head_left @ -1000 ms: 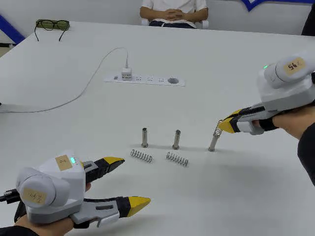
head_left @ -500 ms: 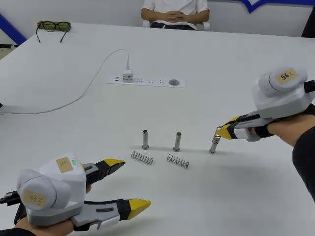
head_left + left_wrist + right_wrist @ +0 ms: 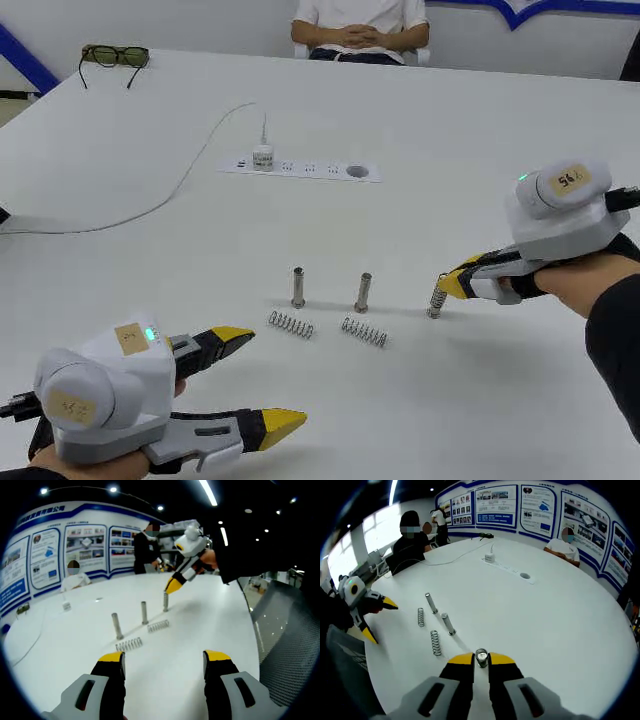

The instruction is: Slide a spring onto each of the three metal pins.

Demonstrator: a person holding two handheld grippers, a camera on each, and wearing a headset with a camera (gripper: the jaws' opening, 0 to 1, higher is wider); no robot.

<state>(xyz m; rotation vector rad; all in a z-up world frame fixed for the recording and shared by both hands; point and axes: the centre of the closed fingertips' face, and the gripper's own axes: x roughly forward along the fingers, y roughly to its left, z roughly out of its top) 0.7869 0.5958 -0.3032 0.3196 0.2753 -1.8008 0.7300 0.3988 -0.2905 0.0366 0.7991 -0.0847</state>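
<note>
The right claw (image 3: 450, 284) is clenched, its jaws nearly together around the first spring (image 3: 437, 297), which is coiled round the upright right-hand pin (image 3: 434, 313). In the right gripper view the pin's shiny top sits between the yellow tips. That pin's long axis stands vertical, at 6 o'clock below the tips, so the coming move is probably a straight push down. The left claw (image 3: 258, 378) hangs released, jaws wide. On the desk (image 3: 480, 150) the left loose spring (image 3: 290, 323) and the middle loose spring (image 3: 362, 332) lie flat, axes roughly 10 to 4 o'clock. Each is at 6 o'clock from a bare pin: the left-hand pin (image 3: 298, 286) and the middle pin (image 3: 363, 292). Both springs lie at 1 o'clock from the left claw, which is the nearer one.
</note>
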